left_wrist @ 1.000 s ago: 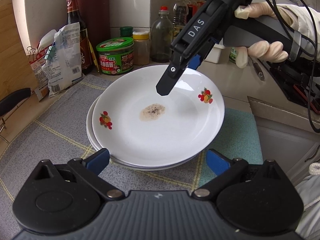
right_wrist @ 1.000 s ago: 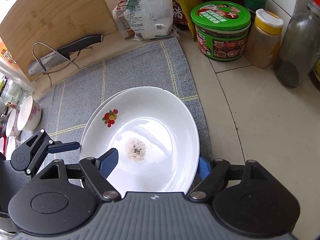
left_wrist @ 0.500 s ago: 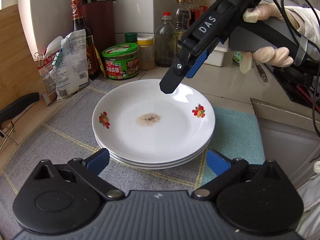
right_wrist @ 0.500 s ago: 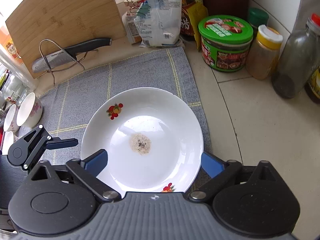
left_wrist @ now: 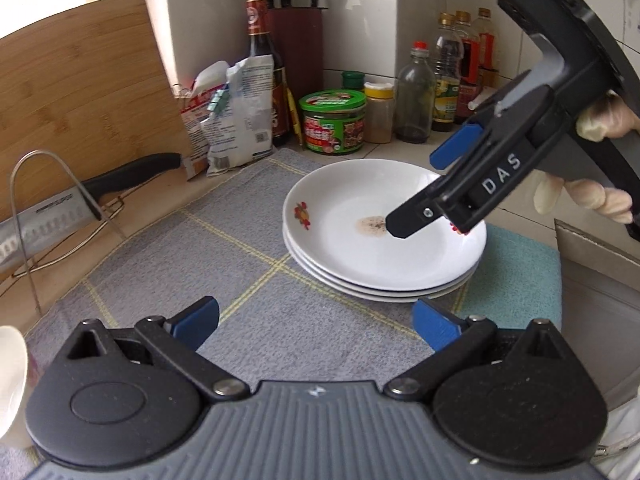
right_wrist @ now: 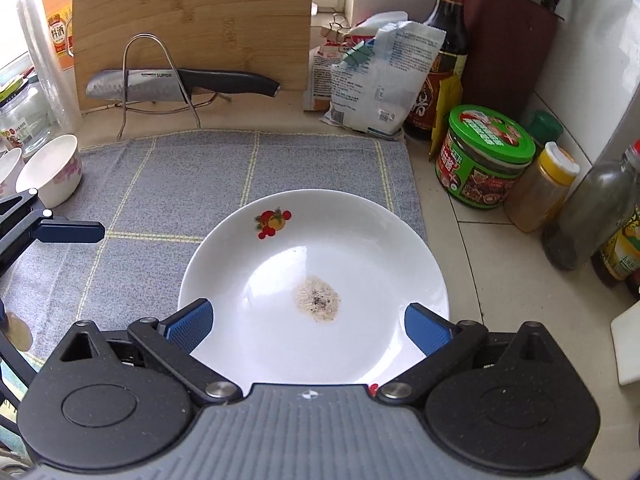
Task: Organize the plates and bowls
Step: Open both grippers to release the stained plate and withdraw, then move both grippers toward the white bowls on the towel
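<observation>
Three white plates [left_wrist: 384,256] with fruit prints sit stacked on the grey mat [left_wrist: 200,256]; the top plate [right_wrist: 312,272] has a brown crumb stain at its middle. My right gripper [right_wrist: 308,326] hovers open over the plate's near rim, nothing between its blue pads; in the left wrist view this right gripper [left_wrist: 416,194] hangs above the stack. My left gripper [left_wrist: 316,324] is open and empty, short of the stack over the mat; one of its fingers [right_wrist: 68,232] shows at the left. White bowls [right_wrist: 52,168] with pink flowers stand at the mat's left edge.
A knife [right_wrist: 180,84] rests on a wire rack before a wooden cutting board [right_wrist: 192,20]. Clipped bags [right_wrist: 376,80], a green-lidded jar [right_wrist: 484,156], a spice jar [right_wrist: 544,188], bottles [left_wrist: 452,72] and a knife block [right_wrist: 508,44] line the wall. A teal cloth [left_wrist: 516,280] lies right of the plates.
The top plate, tilted between the right gripper's jaws a second ago, now lies flat on the stack. The right gripper opened and drew back; the left gripper backed away to the left.
</observation>
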Action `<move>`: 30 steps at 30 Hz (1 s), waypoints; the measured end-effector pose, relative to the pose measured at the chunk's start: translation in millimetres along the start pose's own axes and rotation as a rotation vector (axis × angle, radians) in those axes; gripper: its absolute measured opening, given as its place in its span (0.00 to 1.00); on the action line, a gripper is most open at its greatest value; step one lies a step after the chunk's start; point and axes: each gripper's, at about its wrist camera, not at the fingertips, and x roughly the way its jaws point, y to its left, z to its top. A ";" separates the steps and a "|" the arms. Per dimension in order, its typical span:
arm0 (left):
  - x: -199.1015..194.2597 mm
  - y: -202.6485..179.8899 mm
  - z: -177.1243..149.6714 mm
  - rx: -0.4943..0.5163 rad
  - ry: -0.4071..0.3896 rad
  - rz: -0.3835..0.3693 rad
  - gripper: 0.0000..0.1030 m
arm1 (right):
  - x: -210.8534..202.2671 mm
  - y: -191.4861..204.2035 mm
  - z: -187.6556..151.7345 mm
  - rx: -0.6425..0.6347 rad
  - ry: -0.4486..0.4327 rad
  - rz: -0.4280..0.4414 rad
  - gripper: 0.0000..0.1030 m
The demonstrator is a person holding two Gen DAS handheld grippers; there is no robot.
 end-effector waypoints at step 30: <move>-142.2 25.9 -98.3 -0.434 0.128 0.491 0.99 | 10.2 159.8 3.2 -0.323 -0.110 0.376 1.00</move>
